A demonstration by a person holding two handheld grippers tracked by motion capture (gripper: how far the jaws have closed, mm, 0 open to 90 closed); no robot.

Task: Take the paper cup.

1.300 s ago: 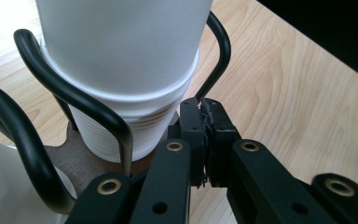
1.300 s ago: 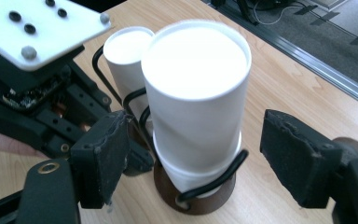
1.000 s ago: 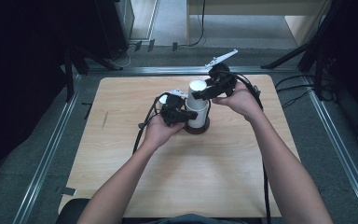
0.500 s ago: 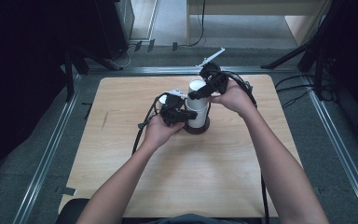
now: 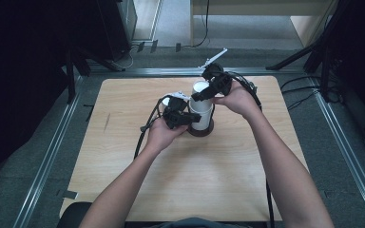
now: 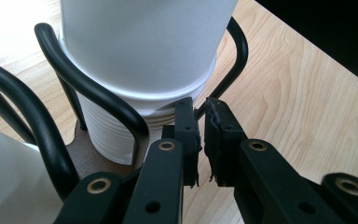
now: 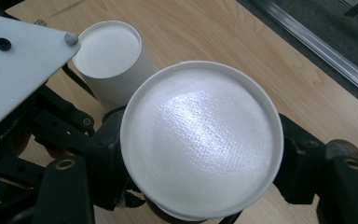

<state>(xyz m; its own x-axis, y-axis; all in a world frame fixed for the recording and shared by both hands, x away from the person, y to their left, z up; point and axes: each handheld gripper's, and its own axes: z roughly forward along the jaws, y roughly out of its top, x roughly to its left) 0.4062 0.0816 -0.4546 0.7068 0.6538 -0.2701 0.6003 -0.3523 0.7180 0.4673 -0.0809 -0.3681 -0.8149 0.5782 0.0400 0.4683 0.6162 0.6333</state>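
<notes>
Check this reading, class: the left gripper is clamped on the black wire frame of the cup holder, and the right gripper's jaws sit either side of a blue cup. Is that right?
One detail is wrong: the cup is white, not blue, as the right gripper view shows. The rest stands: the left gripper is clamped on the wire frame, and the right gripper has its jaws either side of the cup.

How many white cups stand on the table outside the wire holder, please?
1: the lone cup stands beside the holder, close to the left gripper; the hands may hide others.
</notes>
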